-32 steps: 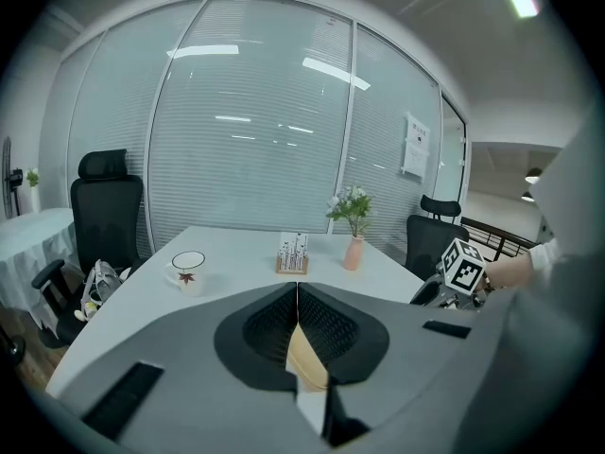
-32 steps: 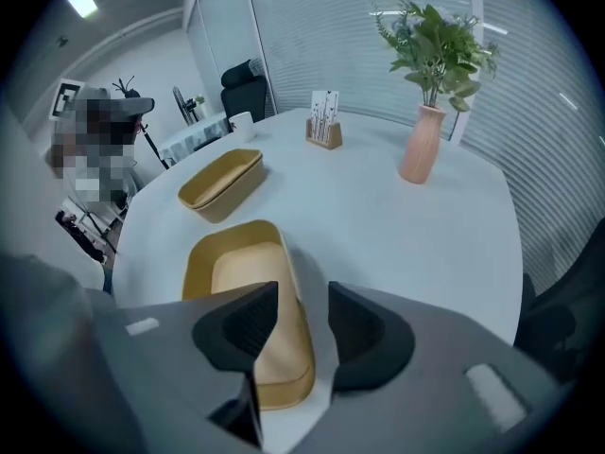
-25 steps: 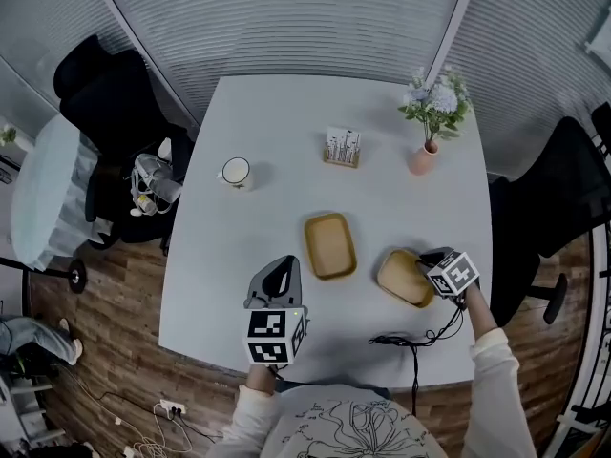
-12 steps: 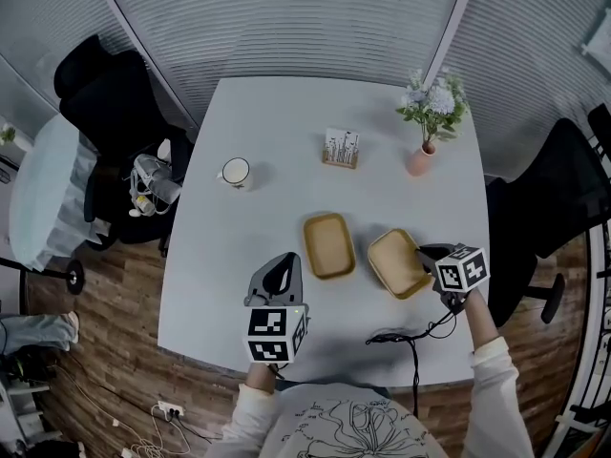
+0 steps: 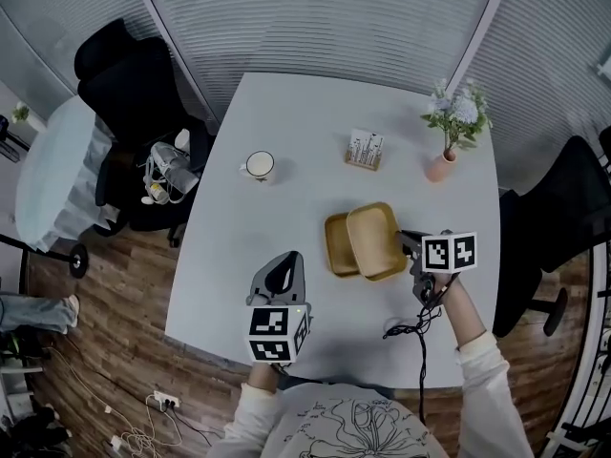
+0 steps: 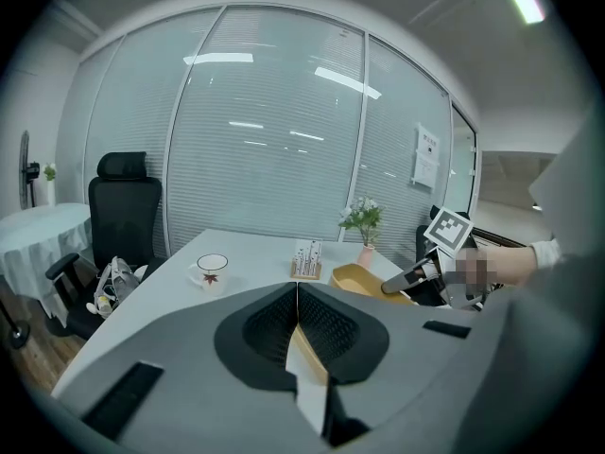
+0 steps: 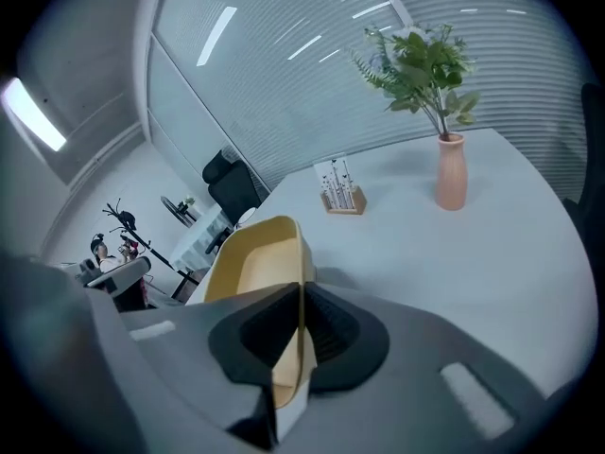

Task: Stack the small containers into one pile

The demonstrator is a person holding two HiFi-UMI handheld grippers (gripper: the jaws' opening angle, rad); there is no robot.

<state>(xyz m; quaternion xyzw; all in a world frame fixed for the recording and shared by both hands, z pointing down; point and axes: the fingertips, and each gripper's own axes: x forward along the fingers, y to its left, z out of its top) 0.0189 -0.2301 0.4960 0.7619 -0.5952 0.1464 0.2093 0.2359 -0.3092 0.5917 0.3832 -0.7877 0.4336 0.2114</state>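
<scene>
Two small yellow containers are on view. One container (image 5: 336, 246) rests on the white table (image 5: 286, 113). The second container (image 5: 375, 239) hangs tilted just above it and overlaps its right side. My right gripper (image 5: 409, 247) is shut on that second container's right rim. In the right gripper view the rim (image 7: 301, 253) runs between the closed jaws of my right gripper (image 7: 301, 301), and the tub (image 7: 248, 265) reaches out ahead. My left gripper (image 5: 278, 275) hovers near the front table edge, shut and empty, left of both containers. In the left gripper view, past my left gripper (image 6: 298, 296), the held container (image 6: 362, 279) shows.
A white mug (image 5: 260, 165) stands at mid-left, a small card holder (image 5: 366, 149) behind the containers, a pink vase with flowers (image 5: 442, 165) at back right. A black cable (image 5: 409, 327) lies by the front edge. Office chairs (image 5: 134, 84) stand left and right of the table.
My right gripper has lifted its container off the table and carried it left until it overlaps the other container. The left gripper has stayed put.
</scene>
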